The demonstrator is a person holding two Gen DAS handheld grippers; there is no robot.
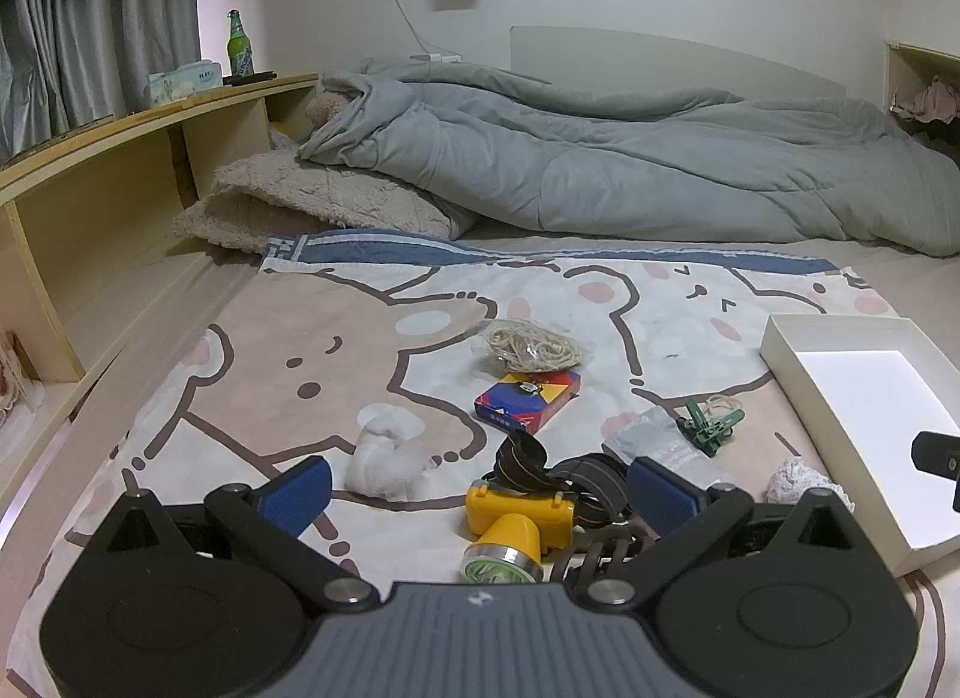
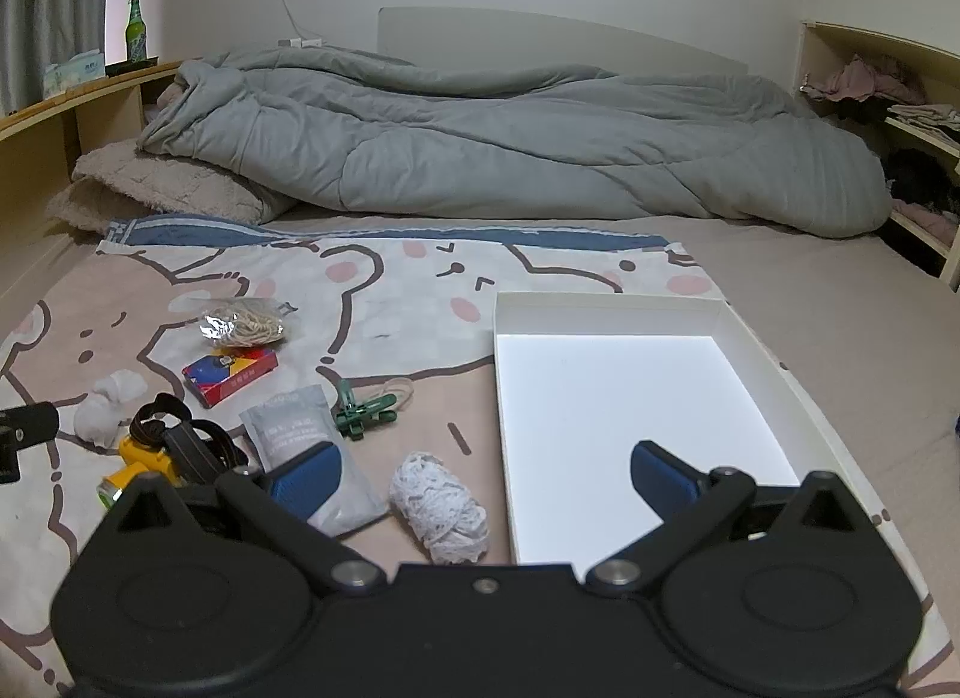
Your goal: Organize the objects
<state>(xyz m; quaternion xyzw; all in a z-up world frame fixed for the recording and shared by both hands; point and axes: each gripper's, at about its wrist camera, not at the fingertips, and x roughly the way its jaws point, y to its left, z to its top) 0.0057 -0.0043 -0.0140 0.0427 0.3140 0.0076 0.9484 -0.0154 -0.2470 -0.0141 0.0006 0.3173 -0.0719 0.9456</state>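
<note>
On the cartoon bedspread lie a yellow headlamp (image 1: pixel 516 524) with a dark strap, a white cloth wad (image 1: pixel 384 461), a red and blue card box (image 1: pixel 528 401), a bag of rubber bands (image 1: pixel 531 345), a grey pouch (image 1: pixel 660 443), green clips (image 1: pixel 711 428) and a white lace roll (image 2: pixel 441 509). An empty white box (image 2: pixel 630 416) lies at the right. My left gripper (image 1: pixel 480 488) is open, low over the headlamp. My right gripper (image 2: pixel 486 479) is open, above the lace roll and the box's left wall.
A grey duvet (image 2: pixel 510 146) and a beige pillow (image 1: pixel 312 206) are piled at the far end of the bed. A wooden shelf (image 1: pixel 120 170) with a green bottle (image 1: pixel 239 44) runs along the left. Shelves with clothes (image 2: pixel 888 98) stand at the right.
</note>
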